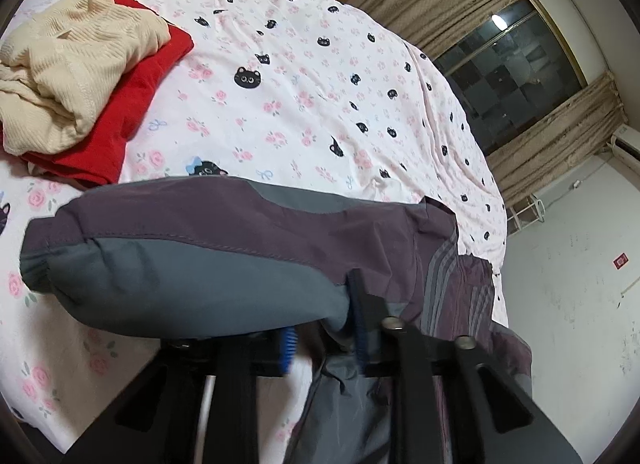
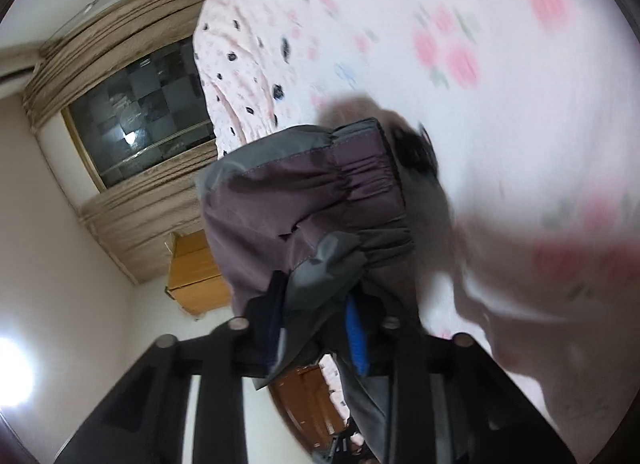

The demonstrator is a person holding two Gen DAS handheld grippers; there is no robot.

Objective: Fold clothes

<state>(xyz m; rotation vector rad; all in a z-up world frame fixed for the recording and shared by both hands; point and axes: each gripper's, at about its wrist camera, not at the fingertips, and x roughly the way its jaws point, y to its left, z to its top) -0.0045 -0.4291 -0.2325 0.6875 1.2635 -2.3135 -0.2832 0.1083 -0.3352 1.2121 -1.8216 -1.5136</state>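
Observation:
A purple and grey jacket hangs above the bed, stretched across the left wrist view. My left gripper is shut on a fold of its grey fabric, with blue finger pads showing beside the cloth. In the right wrist view the same jacket shows a gathered elastic hem, and my right gripper is shut on its grey and purple cloth. That view is blurred. A cream knit sweater lies on a folded red garment at the left of the bed.
The bed sheet is pink with black cat heads and roses. Its edge drops off at the right, toward a white wall. A dark window with beige curtains lies beyond. A wooden cabinet stands by the wall.

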